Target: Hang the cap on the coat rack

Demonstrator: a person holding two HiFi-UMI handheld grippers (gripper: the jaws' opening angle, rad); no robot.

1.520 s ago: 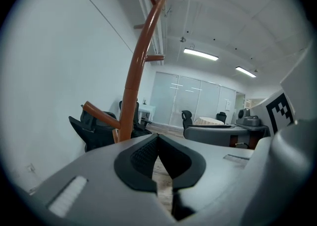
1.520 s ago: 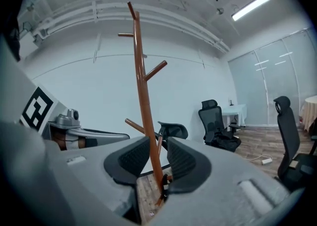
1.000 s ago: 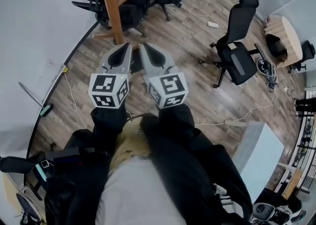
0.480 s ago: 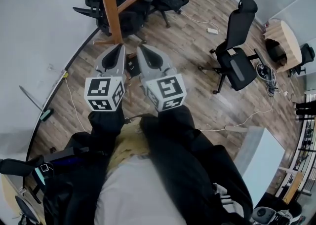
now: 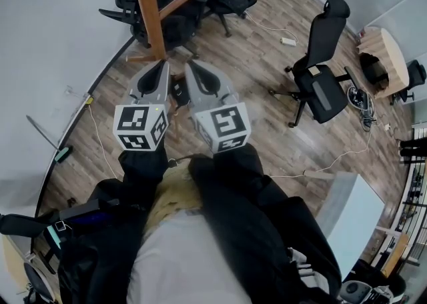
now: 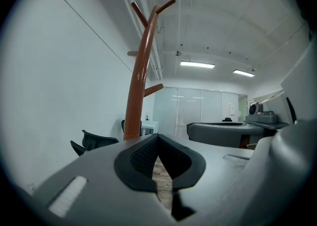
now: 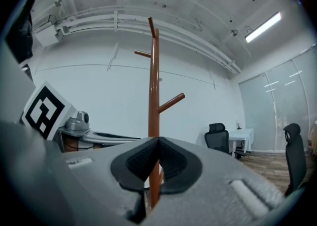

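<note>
Since a second ago my left claw (image 5: 163, 64) is sitting a shade lower and further left in the head view, its marker cube (image 5: 141, 128) drifting with it. My right claw (image 5: 191, 65) is hardly shifting. Both are pointing level at the coat rack (image 5: 148, 9), side by side and just short of its pole. I am holding both clenched on nothing. In each gripper view the dark pads are meeting at the tip, with only the floor (image 6: 161, 179) or the rack's pole showing through the notch behind them.

The cap is showing in none of my views. The pegs (image 7: 171, 102) I am seeing (the forked top, the side stubs and the lower branch) are all standing bare, though my own jaws are covering part of the pole. A small dark patch (image 5: 179, 91) is showing between my claws in the head view, too small to say what it is. So I am judging that the hanging is not showing as done: no cap is on a visible peg and none is in my grip. Where the cap is I cannot say.

As for writing, I am finding none to read. The cubes are carrying only black-and-white square patterns, and the pale label (image 5: 313, 61) on the nearest office chair (image 5: 320, 86) is too small to make out.
</note>
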